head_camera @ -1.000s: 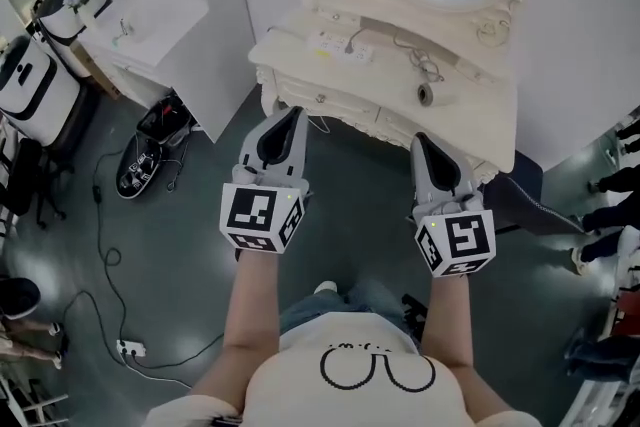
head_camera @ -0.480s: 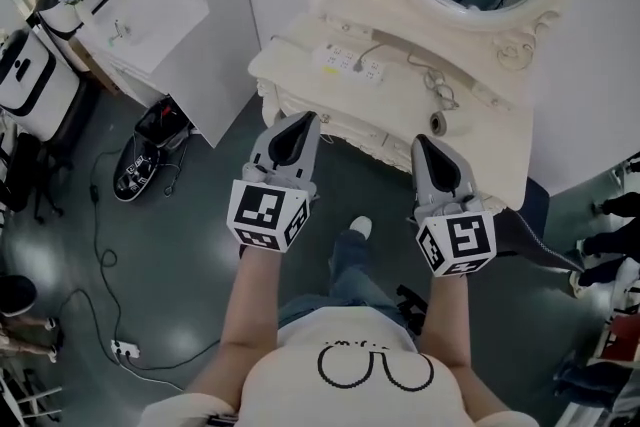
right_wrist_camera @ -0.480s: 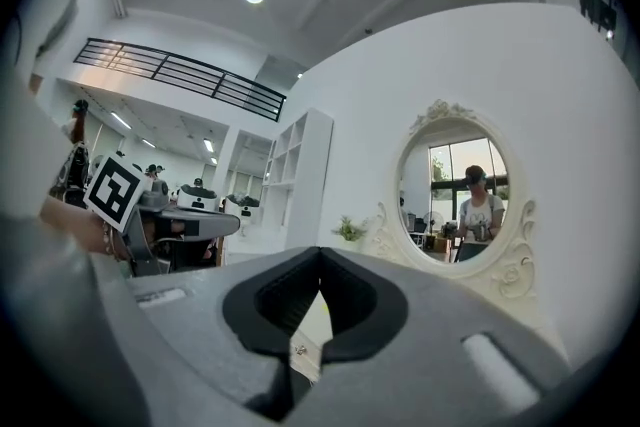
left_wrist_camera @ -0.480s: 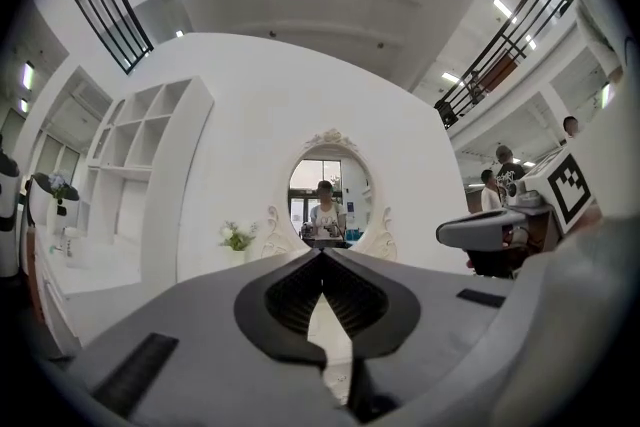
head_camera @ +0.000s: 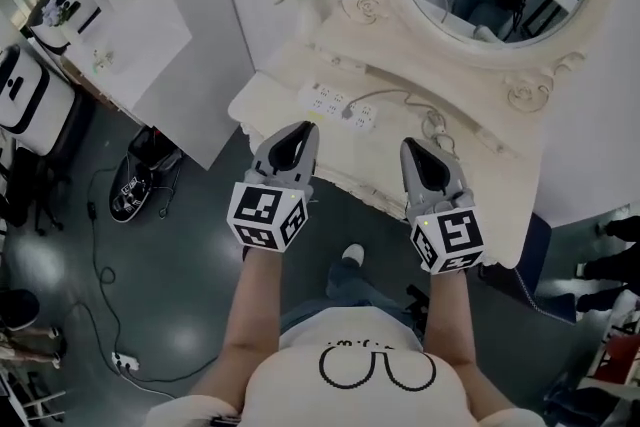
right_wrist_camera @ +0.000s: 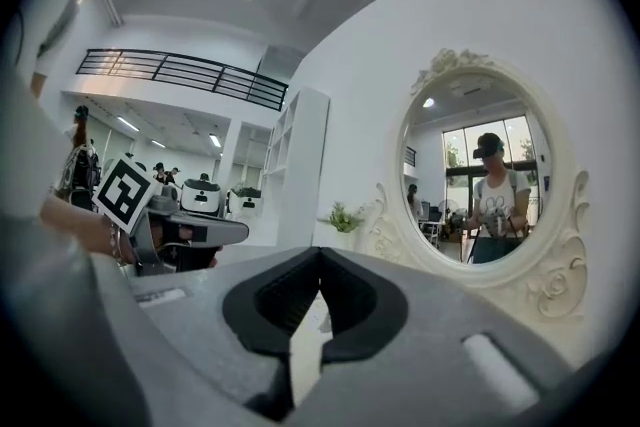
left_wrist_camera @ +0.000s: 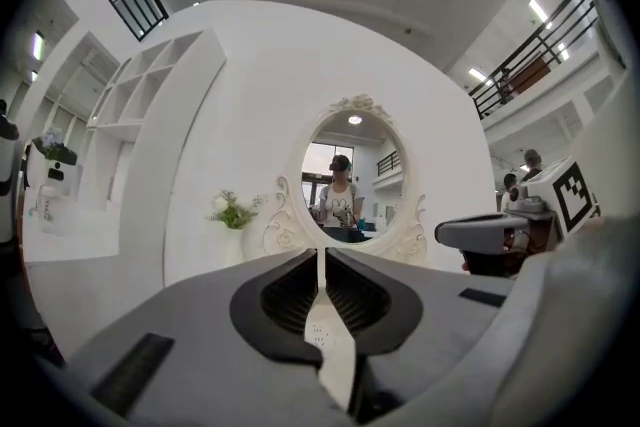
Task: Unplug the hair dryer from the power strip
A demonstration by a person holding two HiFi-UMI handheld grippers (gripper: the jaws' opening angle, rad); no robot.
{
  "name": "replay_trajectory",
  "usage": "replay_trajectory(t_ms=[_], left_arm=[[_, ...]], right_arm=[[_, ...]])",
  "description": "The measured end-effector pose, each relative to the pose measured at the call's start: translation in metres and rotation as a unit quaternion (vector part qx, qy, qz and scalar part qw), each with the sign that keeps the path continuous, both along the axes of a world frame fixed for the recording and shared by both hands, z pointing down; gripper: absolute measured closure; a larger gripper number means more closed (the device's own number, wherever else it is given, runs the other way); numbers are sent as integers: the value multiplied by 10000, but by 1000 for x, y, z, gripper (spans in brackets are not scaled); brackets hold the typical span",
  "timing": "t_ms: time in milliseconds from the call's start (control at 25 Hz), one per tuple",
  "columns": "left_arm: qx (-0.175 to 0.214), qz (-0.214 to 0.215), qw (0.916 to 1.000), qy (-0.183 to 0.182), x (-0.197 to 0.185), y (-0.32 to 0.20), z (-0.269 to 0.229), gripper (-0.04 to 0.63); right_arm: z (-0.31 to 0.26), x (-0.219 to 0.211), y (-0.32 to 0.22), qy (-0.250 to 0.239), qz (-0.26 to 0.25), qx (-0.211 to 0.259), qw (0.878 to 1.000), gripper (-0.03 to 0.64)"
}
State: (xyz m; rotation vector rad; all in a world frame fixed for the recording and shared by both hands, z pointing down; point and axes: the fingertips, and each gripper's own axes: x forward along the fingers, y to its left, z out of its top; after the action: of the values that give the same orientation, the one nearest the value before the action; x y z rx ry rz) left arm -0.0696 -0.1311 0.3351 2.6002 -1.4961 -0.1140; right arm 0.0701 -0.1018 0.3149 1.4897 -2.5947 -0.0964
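Power strip (head_camera: 338, 105) lies on the vanity (head_camera: 475, 177), just beyond my left gripper (head_camera: 299, 131), long axis left-right, cord (head_camera: 395, 97) leaving near its right end. Left jaws have just cracked apart, holding nothing; right gripper (head_camera: 416, 148), pressed together, sits farther off.

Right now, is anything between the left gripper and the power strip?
Nothing visible does. Only bare vanity top lies between the left gripper, whose empty fingers have just been opening a crack, and the power strip.
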Motion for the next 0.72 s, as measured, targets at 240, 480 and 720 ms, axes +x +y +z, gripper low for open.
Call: replay_trajectory(t_ms=[240,480,720], left_arm=[[-446,28,9989,138,23,-72,28,538],[-832,302,9953,-382,48,-101,66,337],[-1090,596,9902,-642,62,-111,95,334]], right_arm=[[31,10,-69,-21,-325,-451,9985,615],[76,19,-107,-138,-390,-998,9941,615],[118,24,-130,-171,-210,-1462,9889,615]])
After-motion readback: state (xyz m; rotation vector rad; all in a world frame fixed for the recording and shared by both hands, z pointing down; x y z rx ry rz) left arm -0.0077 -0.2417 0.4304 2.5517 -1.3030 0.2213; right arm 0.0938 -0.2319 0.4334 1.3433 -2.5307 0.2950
